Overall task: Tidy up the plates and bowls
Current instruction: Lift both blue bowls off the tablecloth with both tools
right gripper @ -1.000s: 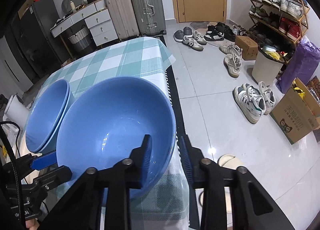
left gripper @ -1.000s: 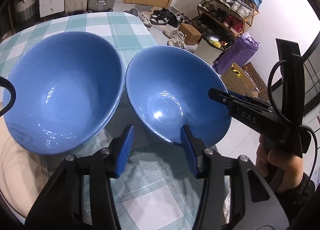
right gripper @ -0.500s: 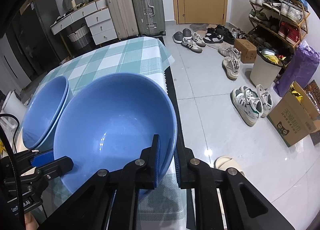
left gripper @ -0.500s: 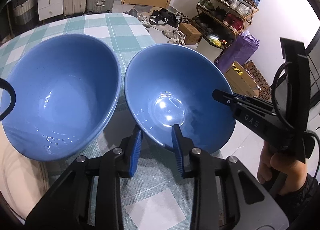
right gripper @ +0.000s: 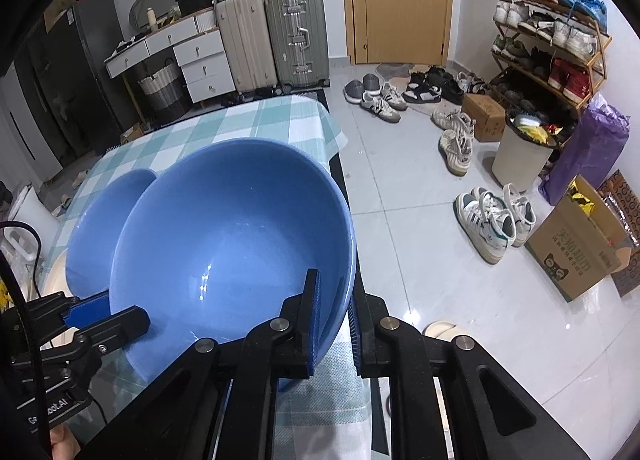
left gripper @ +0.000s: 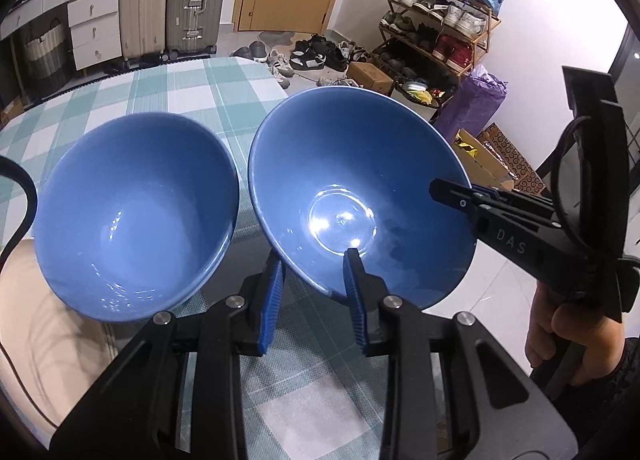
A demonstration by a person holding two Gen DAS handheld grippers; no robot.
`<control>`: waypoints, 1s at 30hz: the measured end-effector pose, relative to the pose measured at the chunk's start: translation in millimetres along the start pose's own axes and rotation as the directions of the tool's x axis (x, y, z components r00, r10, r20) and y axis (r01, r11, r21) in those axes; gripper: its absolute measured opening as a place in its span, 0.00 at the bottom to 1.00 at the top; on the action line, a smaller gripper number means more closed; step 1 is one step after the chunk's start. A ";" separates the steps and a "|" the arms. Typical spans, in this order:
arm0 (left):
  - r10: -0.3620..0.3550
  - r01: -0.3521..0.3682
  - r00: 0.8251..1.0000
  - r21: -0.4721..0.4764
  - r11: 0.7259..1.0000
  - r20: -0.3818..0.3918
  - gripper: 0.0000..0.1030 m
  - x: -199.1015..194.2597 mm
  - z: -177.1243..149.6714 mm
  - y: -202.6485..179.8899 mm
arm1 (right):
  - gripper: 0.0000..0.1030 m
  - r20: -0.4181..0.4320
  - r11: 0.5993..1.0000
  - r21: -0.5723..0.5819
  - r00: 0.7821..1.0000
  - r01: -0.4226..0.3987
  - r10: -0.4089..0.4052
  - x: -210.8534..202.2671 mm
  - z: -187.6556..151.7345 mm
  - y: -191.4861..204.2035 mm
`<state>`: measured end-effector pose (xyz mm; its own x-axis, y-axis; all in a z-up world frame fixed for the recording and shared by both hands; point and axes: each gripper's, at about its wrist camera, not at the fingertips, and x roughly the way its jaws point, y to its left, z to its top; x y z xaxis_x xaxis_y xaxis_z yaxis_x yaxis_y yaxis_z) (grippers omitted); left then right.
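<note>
Two blue bowls are over the checked tablecloth. The right-hand bowl is lifted and tilted. My left gripper straddles its near rim, one pad inside and one outside, with some gap still showing. My right gripper is shut on the same bowl's right rim, and it shows at the right of the left wrist view. The other blue bowl sits to the left, partly hidden behind the held bowl in the right wrist view.
The table carries a teal and white checked cloth; its right edge drops to a tiled floor. A cream plate lies under the left bowl. Shoes, a shoe rack, cardboard boxes and a bin stand to the right. Suitcases stand behind.
My right gripper closed on the bowl's rim. My left gripper narrowed around its near rim. The bowl rose and tilted, and both cameras lifted with it.
</note>
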<state>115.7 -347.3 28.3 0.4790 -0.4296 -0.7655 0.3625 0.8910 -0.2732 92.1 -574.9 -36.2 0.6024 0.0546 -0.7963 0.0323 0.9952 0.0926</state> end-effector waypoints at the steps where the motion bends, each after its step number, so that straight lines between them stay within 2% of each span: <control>1: -0.002 0.002 1.000 0.000 1.000 0.005 0.26 -4.0 -0.3 -0.3 | 0.13 0.005 1.000 -0.001 1.000 0.001 -0.001 -4.0 0.7 1.1; 20: -0.030 0.029 0.995 0.020 0.999 0.100 0.26 -90.3 -6.3 -17.0 | 0.13 0.096 0.998 -0.042 0.995 0.038 -0.033 -72.2 7.8 28.9; 30: -0.014 0.013 0.989 0.005 1.000 0.146 0.26 -134.2 -3.7 -1.3 | 0.14 0.130 0.996 -0.084 0.991 0.028 -0.016 -90.9 17.9 59.8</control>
<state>48.0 -290.2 129.3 0.5854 -0.4588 -0.6684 0.3730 0.8845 -0.2804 53.6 -521.8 52.4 0.7003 0.0272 -0.7134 -0.0182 0.9996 0.0202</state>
